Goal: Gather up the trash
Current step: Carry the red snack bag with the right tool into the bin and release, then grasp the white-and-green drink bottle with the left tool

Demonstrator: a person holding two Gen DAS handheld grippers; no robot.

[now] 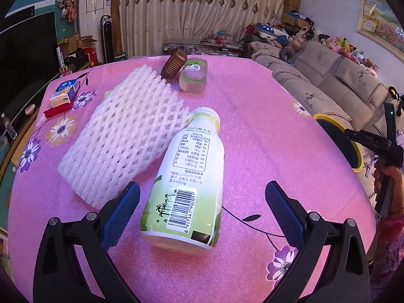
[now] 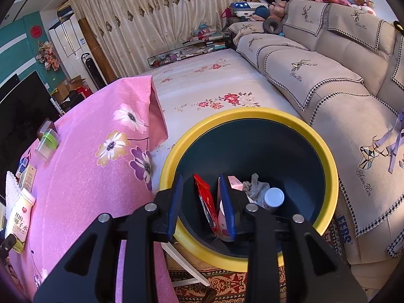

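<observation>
Lying against the bottle (image 1: 186,176), foam netting (image 1: 123,139) crowds one side

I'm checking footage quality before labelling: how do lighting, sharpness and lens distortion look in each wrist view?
Left wrist view: sharp enough that the bottle barcode is readable; pink tablecloth oversaturated, strongly bowed by the fisheye, dark corners. Right wrist view: evenly lit, the bin rim stretched into an oval, its inside dim yet its contents are distinguishable; no motion blur.

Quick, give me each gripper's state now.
Left gripper: open, straddling the lying bottle, not gripping it.
Right gripper: open, empty, above the yellow-rimmed bin.
</observation>
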